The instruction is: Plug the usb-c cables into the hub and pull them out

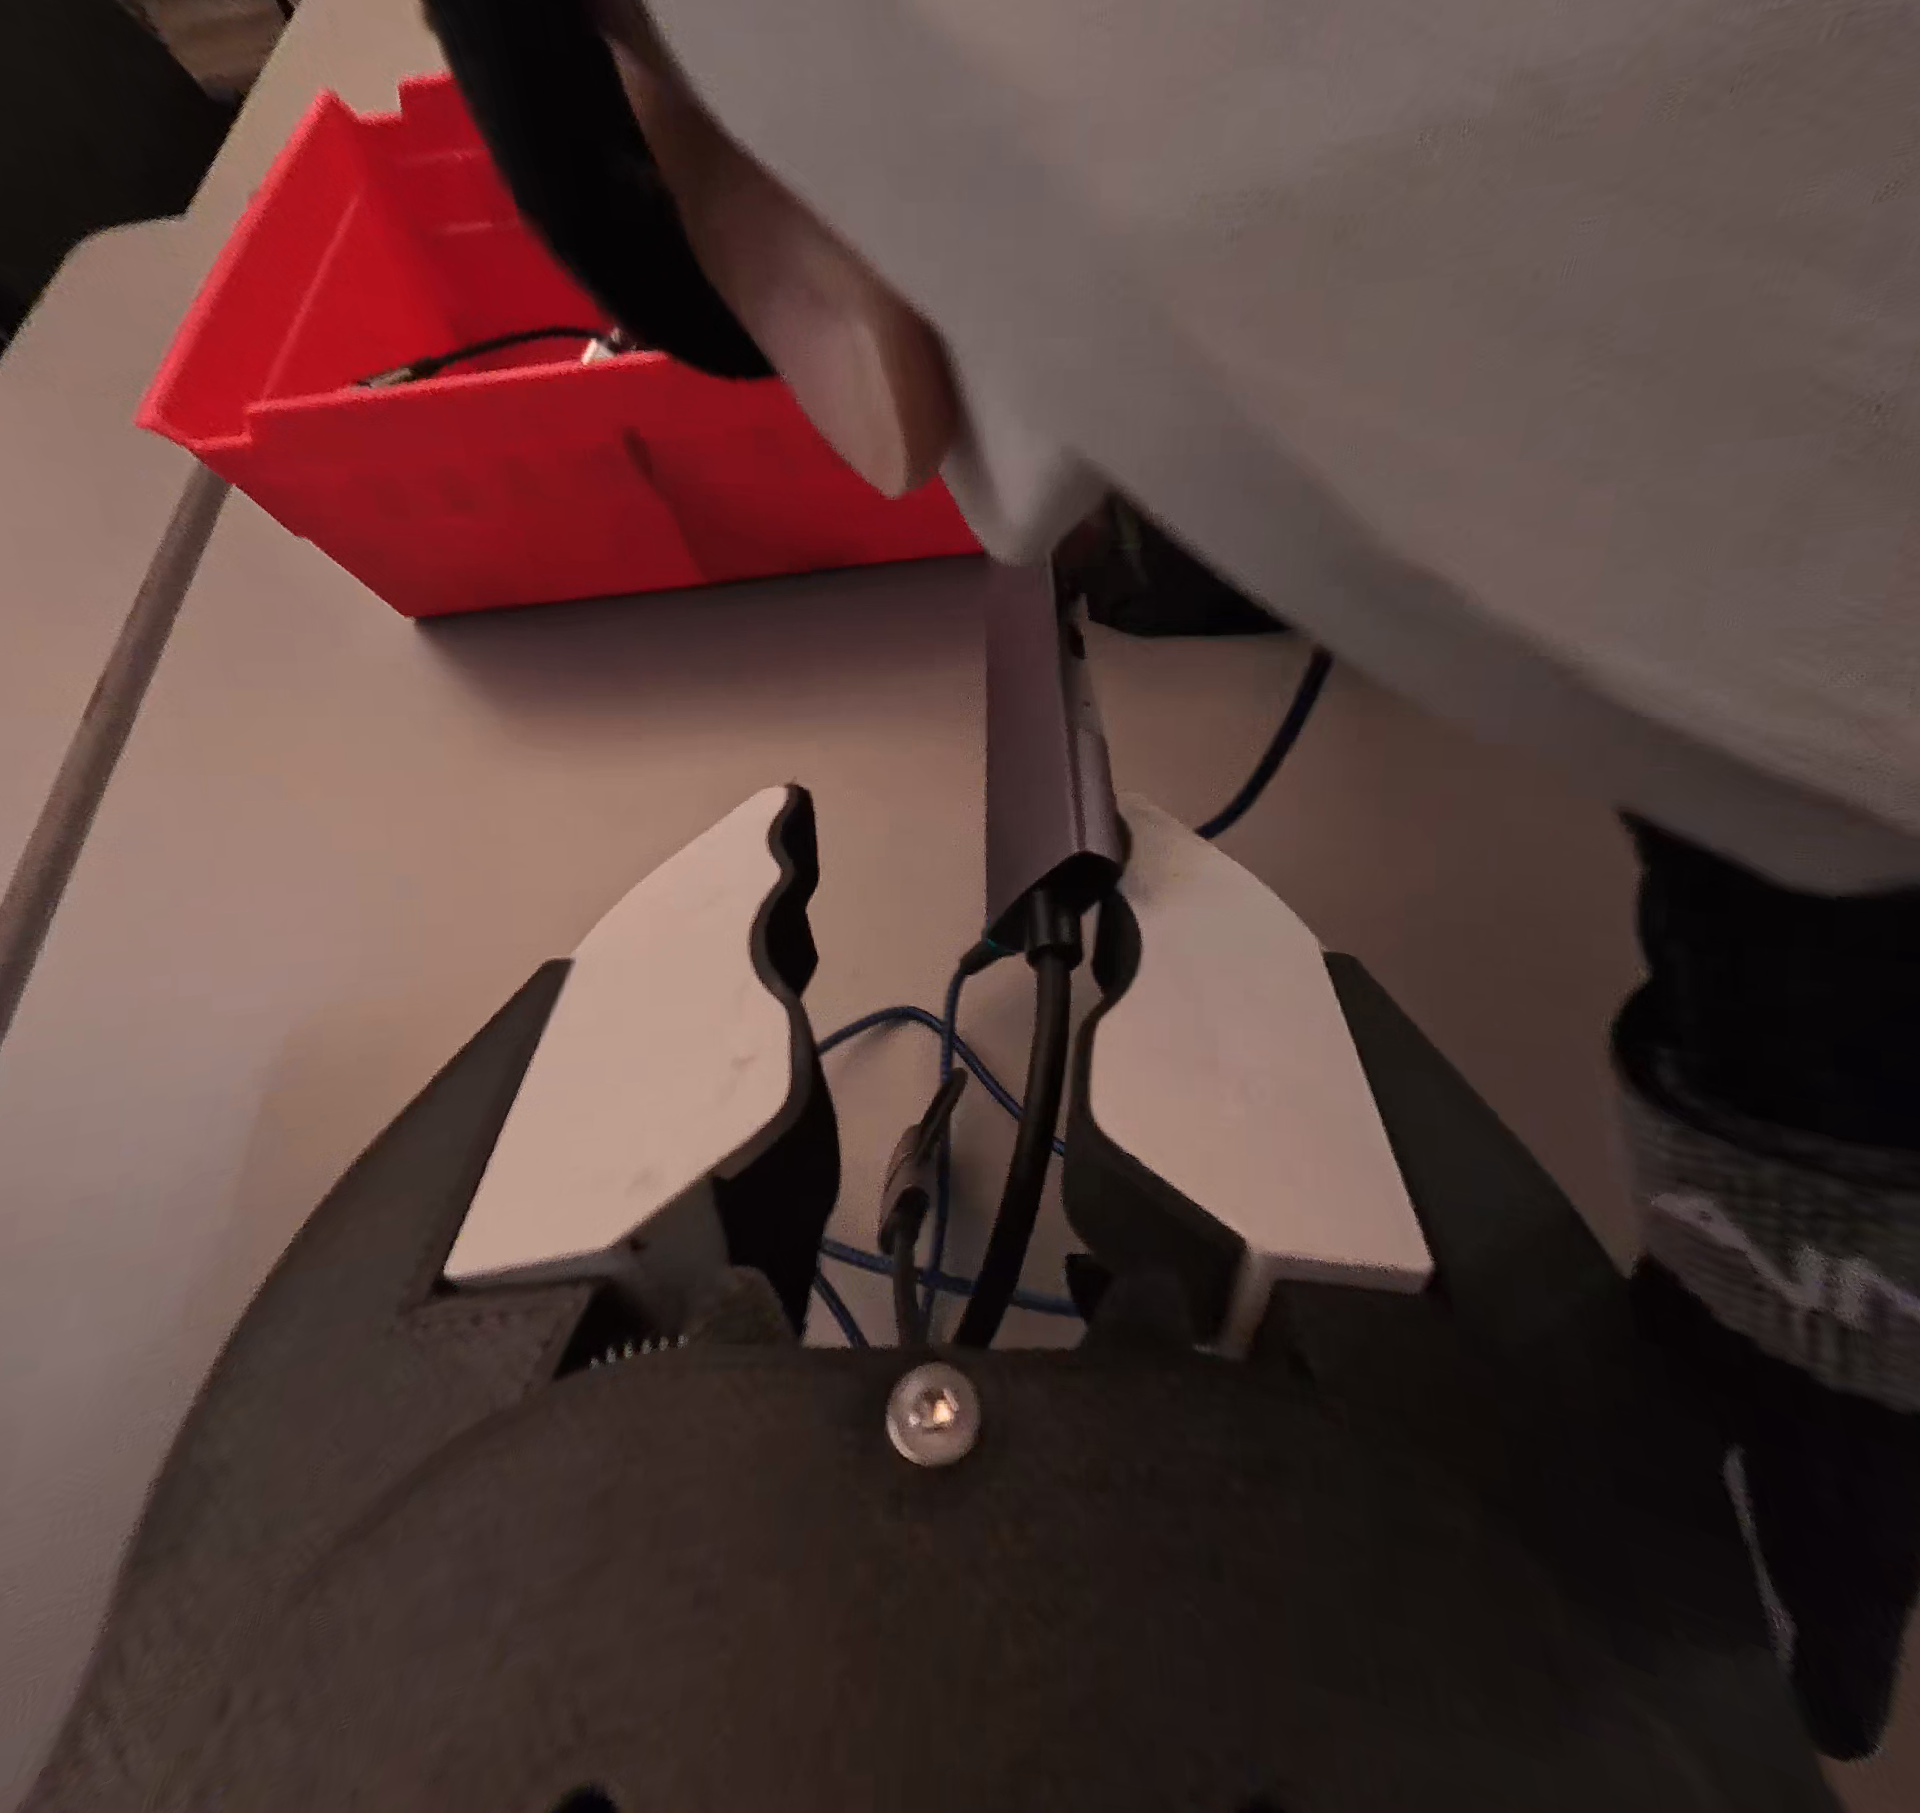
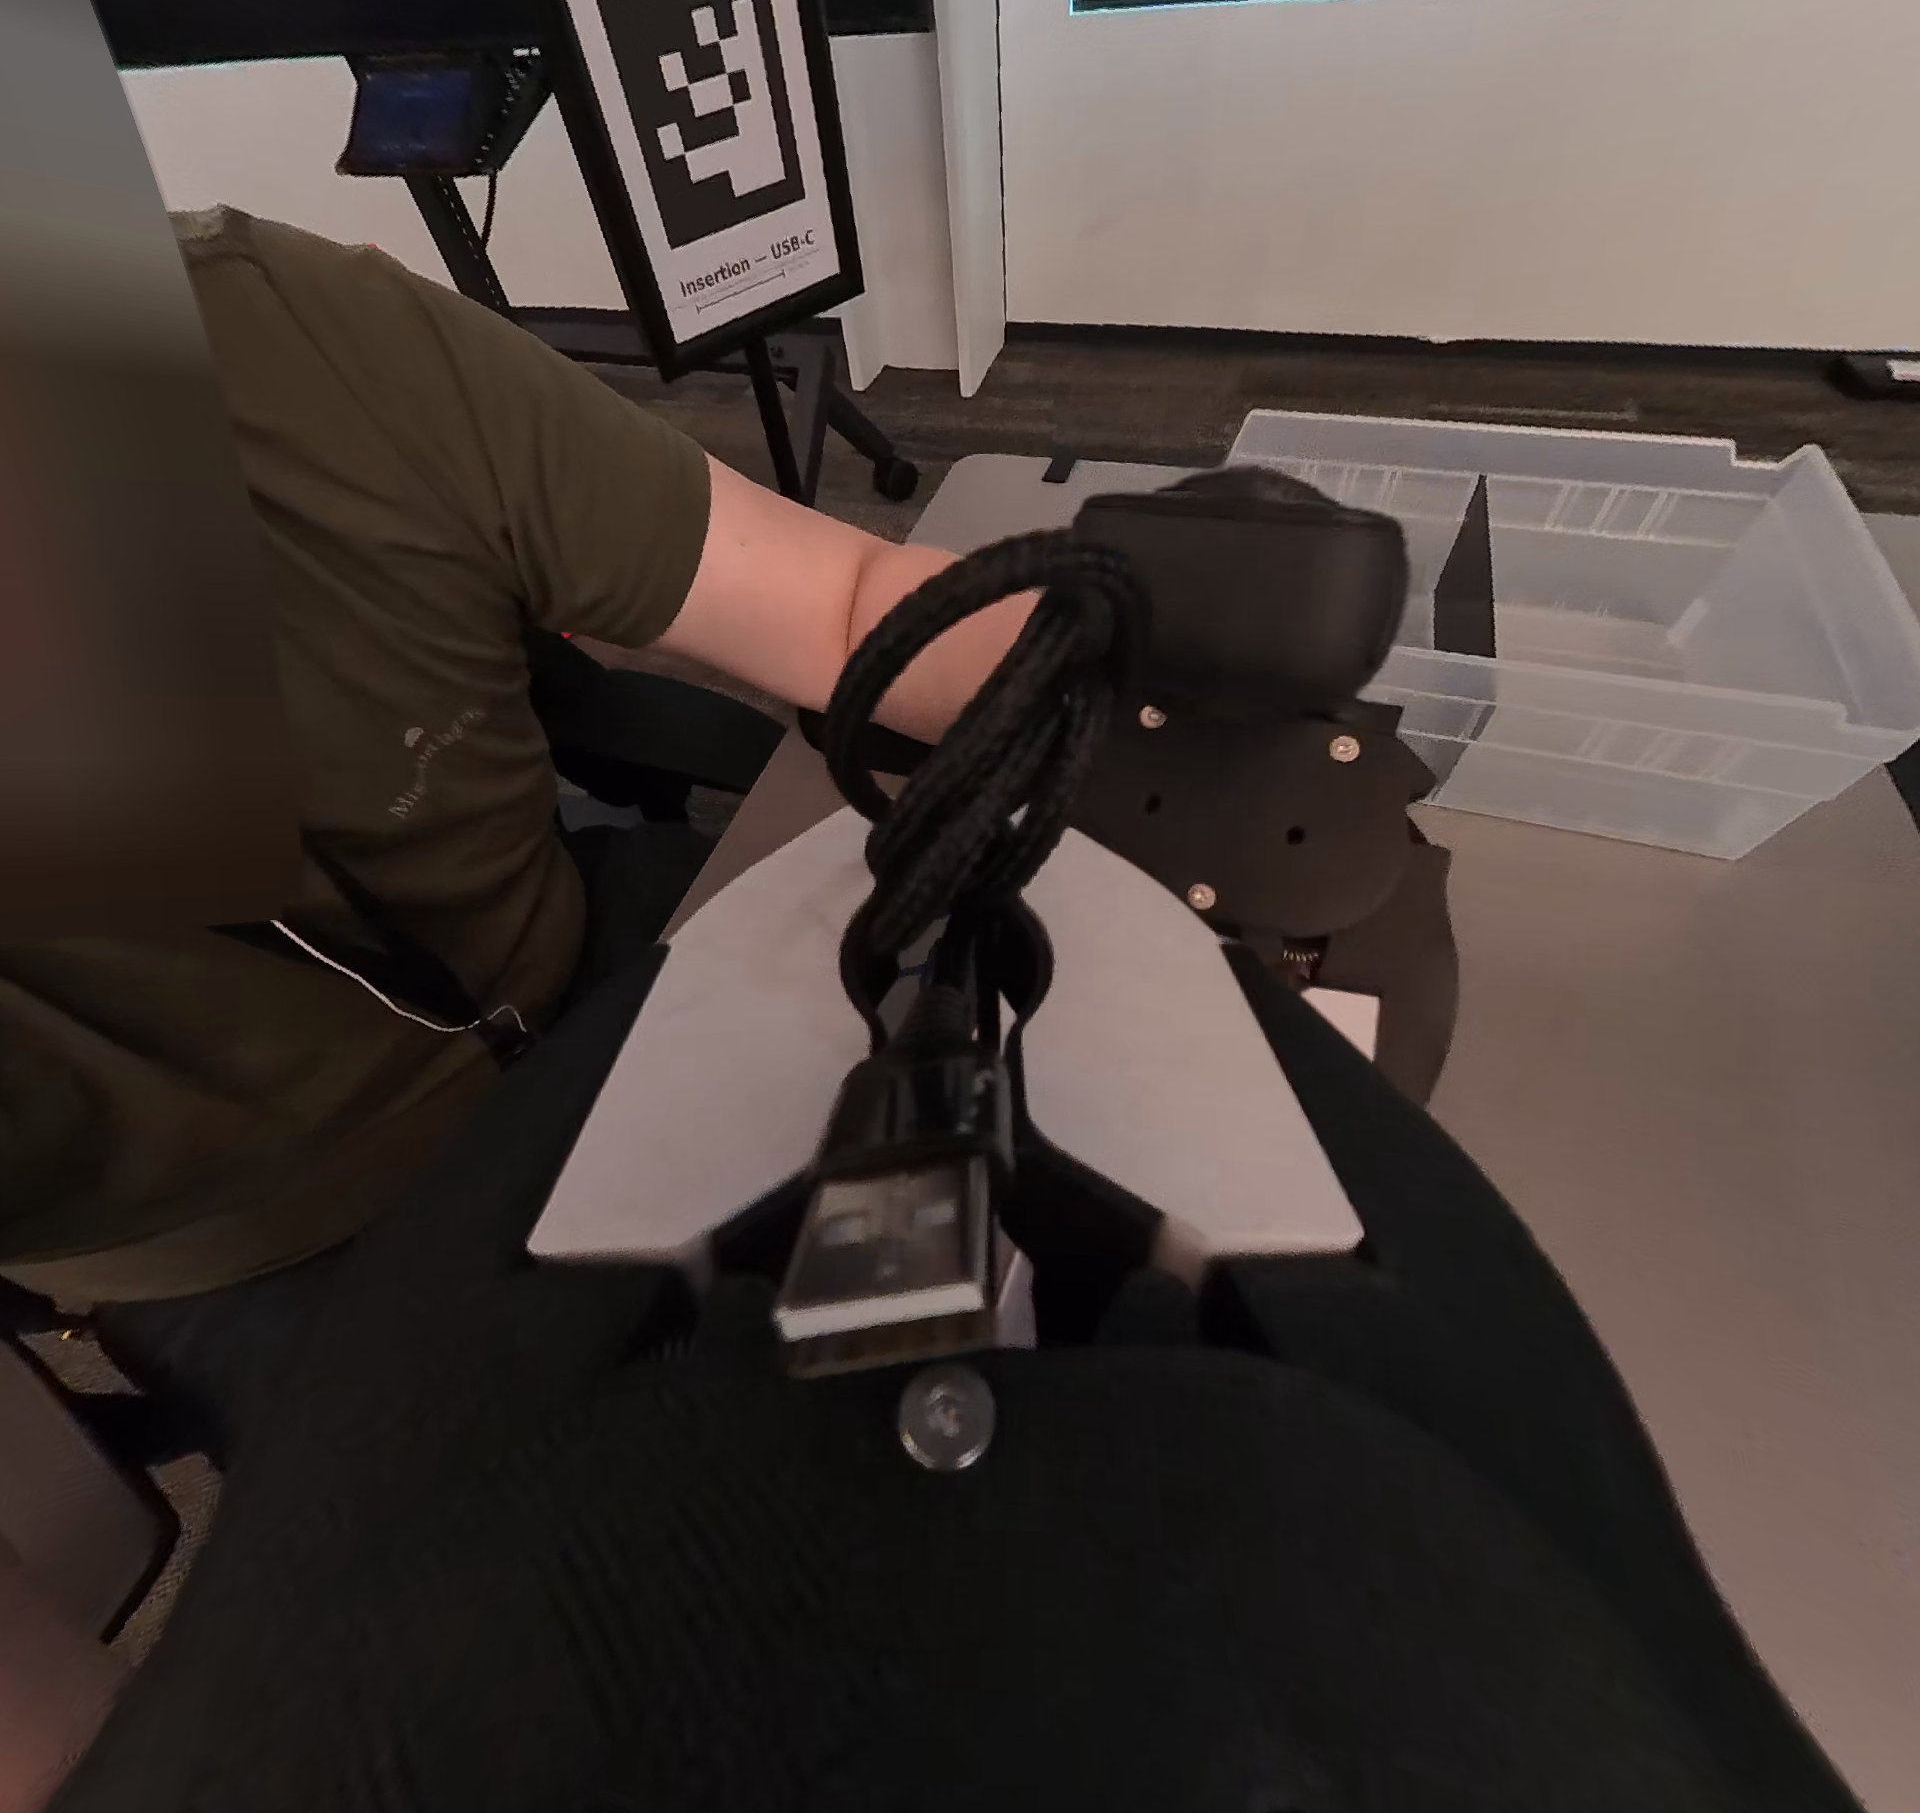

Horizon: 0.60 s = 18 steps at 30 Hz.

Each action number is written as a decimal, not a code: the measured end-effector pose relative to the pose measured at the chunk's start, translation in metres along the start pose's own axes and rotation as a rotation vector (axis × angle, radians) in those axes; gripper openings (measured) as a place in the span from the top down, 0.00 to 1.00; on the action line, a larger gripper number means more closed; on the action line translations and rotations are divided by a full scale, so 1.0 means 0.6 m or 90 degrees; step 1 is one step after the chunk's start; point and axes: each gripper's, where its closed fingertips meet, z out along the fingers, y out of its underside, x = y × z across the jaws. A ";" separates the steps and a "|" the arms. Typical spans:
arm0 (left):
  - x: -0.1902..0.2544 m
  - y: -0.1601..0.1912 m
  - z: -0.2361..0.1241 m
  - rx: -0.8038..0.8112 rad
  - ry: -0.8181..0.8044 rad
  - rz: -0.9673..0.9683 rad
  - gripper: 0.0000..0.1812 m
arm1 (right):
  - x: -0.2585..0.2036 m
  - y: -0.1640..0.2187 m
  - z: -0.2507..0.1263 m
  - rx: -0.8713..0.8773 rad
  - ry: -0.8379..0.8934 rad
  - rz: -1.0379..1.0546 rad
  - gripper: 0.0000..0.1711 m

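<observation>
In the left wrist view my left gripper (image 1: 961,844) is open over the grey table (image 1: 520,828). The slim grey hub (image 1: 1039,714) lies ahead, its near end against the right fingertip (image 1: 1164,859). A black cable (image 1: 1044,1088) leaves that end and runs back between the fingers, over a thin blue cable (image 1: 883,1020) and a loose black plug (image 1: 920,1140). My right gripper (image 2: 945,932) is shut on a coiled black braided cable (image 2: 987,724), whose flat metal plug (image 2: 888,1254) points at the camera. It hangs blurred above the hub in the left wrist view (image 1: 1351,309).
A red bin (image 1: 499,485) with a cable inside stands left of the hub. A clear plastic bin (image 2: 1621,641) stands on the table beyond the left gripper's black body (image 2: 1247,797). A person in a green shirt (image 2: 395,620) sits at left; a framed marker sign (image 2: 707,122) stands behind. About 12 centimetres separates my left fingertips from my right.
</observation>
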 end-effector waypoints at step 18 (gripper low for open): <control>-0.065 -0.005 -0.044 -0.037 -0.224 0.147 0.96 | -0.018 0.040 -0.009 -0.113 0.041 -0.148 0.88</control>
